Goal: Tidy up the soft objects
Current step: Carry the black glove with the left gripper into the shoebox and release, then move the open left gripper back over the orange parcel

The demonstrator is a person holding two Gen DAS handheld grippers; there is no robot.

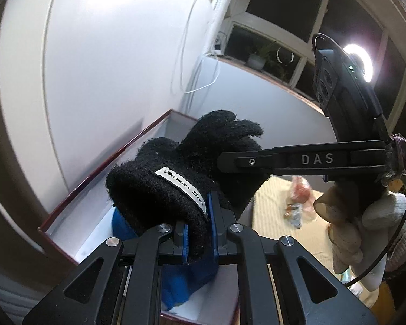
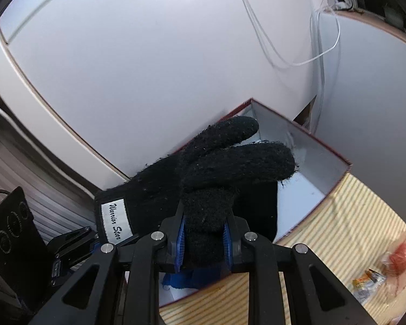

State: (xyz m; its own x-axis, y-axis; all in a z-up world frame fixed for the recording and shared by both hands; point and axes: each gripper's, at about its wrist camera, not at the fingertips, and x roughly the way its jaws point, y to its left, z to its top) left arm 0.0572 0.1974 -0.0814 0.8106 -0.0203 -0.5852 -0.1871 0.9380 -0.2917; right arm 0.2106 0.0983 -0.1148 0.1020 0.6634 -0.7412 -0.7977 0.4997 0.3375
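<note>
Both hand-held grippers, left (image 1: 199, 233) and right (image 2: 204, 239), clamp one black glove (image 1: 186, 168) above the box (image 2: 322, 146).

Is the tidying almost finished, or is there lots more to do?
Partly done. A blue cloth already lies in the box. In hand: the black glove, held above the box by the left gripper and right gripper. Left: lowering the glove in. Nothing else soft clearly waits.
</note>
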